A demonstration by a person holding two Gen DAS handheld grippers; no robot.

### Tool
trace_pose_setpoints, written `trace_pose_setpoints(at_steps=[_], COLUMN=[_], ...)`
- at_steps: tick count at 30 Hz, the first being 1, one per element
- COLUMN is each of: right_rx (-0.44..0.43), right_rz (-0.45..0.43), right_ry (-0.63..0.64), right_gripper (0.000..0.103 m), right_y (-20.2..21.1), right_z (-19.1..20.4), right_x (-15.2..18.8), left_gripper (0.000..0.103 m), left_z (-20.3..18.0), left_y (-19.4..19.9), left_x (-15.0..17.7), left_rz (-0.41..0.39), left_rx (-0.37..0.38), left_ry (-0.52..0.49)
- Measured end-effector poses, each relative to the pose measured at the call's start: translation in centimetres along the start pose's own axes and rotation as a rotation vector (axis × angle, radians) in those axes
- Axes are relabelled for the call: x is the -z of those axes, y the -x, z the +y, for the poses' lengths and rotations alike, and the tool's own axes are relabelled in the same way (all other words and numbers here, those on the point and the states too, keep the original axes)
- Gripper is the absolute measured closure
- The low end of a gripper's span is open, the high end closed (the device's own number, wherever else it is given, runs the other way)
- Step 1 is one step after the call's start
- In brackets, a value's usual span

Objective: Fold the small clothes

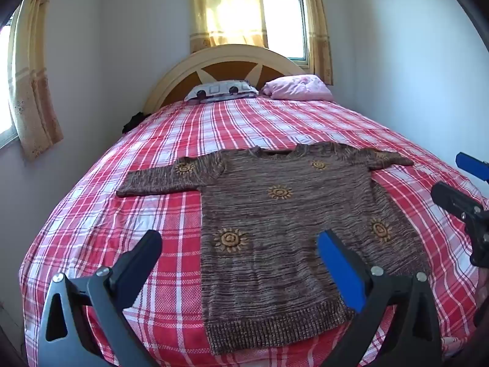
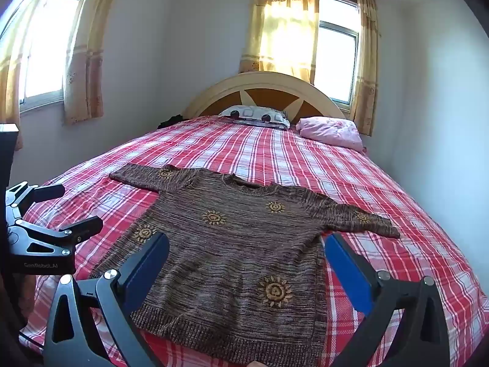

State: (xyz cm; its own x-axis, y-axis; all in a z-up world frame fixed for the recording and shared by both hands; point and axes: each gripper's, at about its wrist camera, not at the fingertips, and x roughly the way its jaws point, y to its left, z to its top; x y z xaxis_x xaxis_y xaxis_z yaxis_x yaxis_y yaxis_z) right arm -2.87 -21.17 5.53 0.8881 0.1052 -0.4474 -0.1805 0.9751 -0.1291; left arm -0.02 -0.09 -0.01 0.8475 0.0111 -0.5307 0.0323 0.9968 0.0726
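Observation:
A brown knitted sweater [image 1: 284, 214] [image 2: 238, 244] with yellow sun motifs lies flat on the red plaid bed [image 1: 171, 140] [image 2: 351, 177], both sleeves spread out, hem toward me. My left gripper [image 1: 240, 240] hovers open above the sweater's lower left part, nothing between its fingers. My right gripper [image 2: 247, 243] hovers open above the lower right part of the sweater, also with nothing between its fingers. In the left wrist view the right gripper [image 1: 458, 180] shows at the right edge. The left gripper [image 2: 79, 206] appears at the left edge of the right wrist view.
Against the arched headboard [image 1: 232, 61] lie a patterned pillow [image 1: 221, 90] and a pink folded blanket [image 1: 298, 87]. A dark item [image 1: 133, 120] sits at the bed's far left edge. White walls flank the bed. Curtained windows [image 2: 305, 30] are behind and to the left.

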Motion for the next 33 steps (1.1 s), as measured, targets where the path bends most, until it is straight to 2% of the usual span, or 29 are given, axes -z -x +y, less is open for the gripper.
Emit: trace_pose_setpoints(at_steps=[8, 9, 13, 14, 33], right_rx=[0.003, 0.005, 0.006, 0.005, 0.011], right_rz=[0.003, -0.008, 0.015, 0.017, 0.017], right_ry=[-0.021, -0.022, -0.017, -0.017, -0.016], right_gripper=[0.001, 0.001, 0.001, 0.001, 0.001], right_y=[0.0, 0.4, -0.3, -0.3, -0.4], right_z=[-0.7, -0.9, -1.0, -1.1, -1.1], right_x=[0.1, 0.4, 0.1, 0.1, 0.3], left_gripper=[0.0, 0.0, 0.0, 0.0, 0.0], left_z=[-0.7, -0.6, -0.8, 0.2, 1.0], left_y=[0.8, 0.2, 0.1, -0.1, 0.5], left_x=[0.0, 0.4, 0.3, 0.2, -0.2], left_rz=[-0.023, 0.001, 0.0, 0.0, -0.021], left_rx=[-0.032, 0.002, -0.008, 0.005, -0.011], left_ry=[-0.002, 0.004, 0.008, 0.013, 0.036])
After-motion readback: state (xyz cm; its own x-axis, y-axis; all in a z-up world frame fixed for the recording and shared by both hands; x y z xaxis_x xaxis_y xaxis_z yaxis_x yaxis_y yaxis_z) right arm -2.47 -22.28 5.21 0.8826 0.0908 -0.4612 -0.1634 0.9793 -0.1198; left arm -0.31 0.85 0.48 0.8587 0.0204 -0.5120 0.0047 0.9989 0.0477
